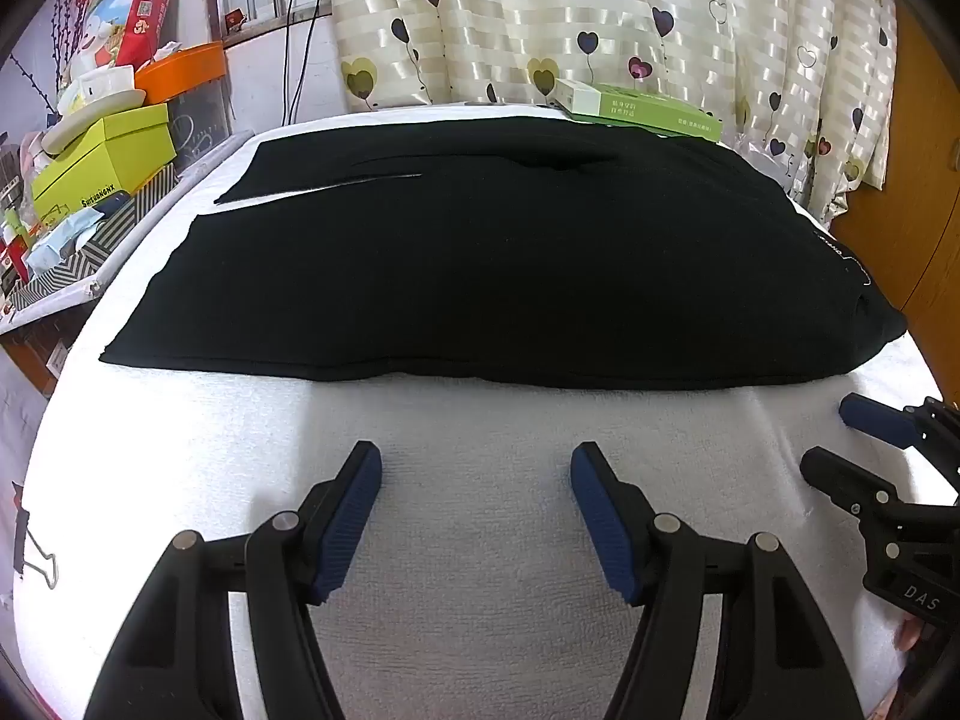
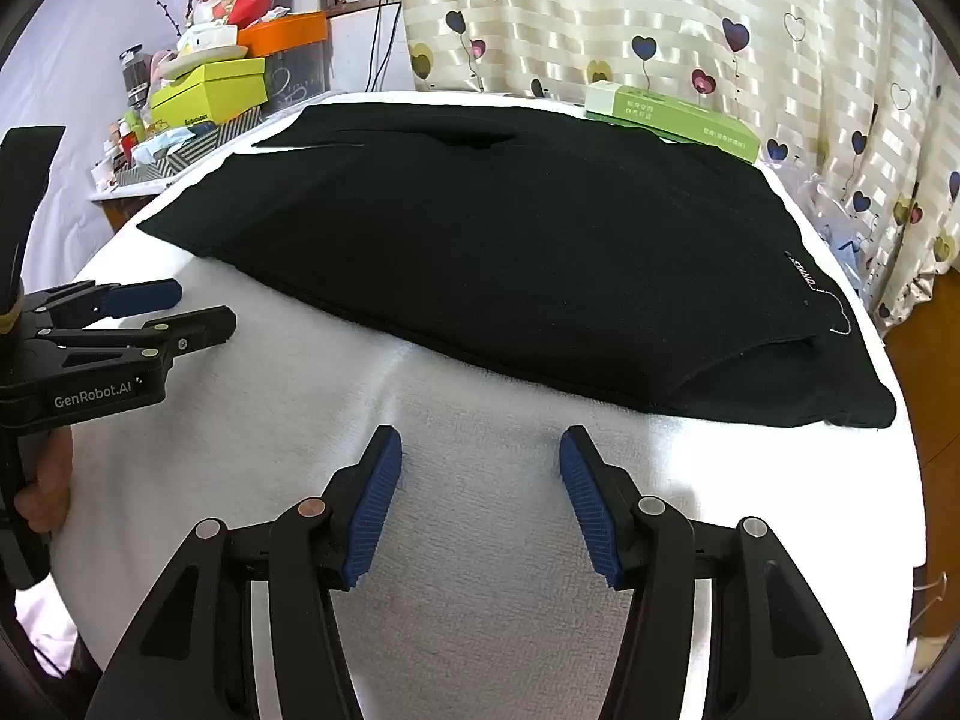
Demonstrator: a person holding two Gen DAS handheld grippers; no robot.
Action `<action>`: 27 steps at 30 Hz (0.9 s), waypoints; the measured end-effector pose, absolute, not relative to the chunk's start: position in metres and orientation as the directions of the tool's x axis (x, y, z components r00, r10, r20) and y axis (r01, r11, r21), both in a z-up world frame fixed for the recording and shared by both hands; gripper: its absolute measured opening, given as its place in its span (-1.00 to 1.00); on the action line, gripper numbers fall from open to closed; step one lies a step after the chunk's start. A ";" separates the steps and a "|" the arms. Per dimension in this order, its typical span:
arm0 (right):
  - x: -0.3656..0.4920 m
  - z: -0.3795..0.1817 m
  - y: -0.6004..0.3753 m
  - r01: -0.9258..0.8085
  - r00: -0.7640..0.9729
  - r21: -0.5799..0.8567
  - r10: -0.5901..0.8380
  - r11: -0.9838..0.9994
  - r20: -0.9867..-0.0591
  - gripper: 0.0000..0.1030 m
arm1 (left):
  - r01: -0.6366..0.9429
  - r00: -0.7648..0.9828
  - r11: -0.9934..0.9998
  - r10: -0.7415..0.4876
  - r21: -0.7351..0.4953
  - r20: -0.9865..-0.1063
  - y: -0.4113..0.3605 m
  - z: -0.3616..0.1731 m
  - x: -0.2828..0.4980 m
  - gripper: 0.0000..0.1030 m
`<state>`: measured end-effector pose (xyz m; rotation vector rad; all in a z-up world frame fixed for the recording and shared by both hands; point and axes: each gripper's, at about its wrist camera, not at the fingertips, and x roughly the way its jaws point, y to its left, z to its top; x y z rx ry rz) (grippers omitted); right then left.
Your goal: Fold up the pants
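Here, black pants [image 1: 492,252] lie flat across a white-towelled tabletop [image 1: 480,456], a green box [image 1: 642,108] at their far edge. Off left, a yellow-green box [image 1: 108,156] and orange bin [image 1: 180,69] hold clutter. Left gripper [image 1: 475,516] and right gripper [image 2: 480,501]: fingers spread, empty, short of the pants' near hem.

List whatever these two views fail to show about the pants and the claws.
- Pants: the black cloth swallows folds, so the layer count is unreadable in both views.
- White lettering on the pants: too small to read.
- Far edge of the pants: hidden behind the green box in the left wrist view.
- Right claw: body cut off by the frame edge there.
- Left claw: handle cut off at the right wrist view's edge.
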<state>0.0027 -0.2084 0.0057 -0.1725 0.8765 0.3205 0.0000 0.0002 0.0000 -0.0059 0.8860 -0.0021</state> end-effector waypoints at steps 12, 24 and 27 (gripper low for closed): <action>0.003 0.006 -0.209 -0.345 0.595 -0.013 0.208 0.939 -0.776 0.09 | -0.001 0.632 1.000 0.002 0.002 -0.775 0.000 0.000 0.000 0.33; 0.003 0.006 -0.209 -0.344 0.595 -0.011 0.209 0.939 -0.776 0.09 | -0.001 0.632 1.000 0.004 0.004 -0.775 0.002 -0.001 0.000 0.33; 0.003 0.006 -0.210 -0.344 0.595 -0.011 0.209 0.939 -0.776 0.09 | 0.000 0.632 1.000 0.005 0.006 -0.775 0.002 -0.001 0.000 0.33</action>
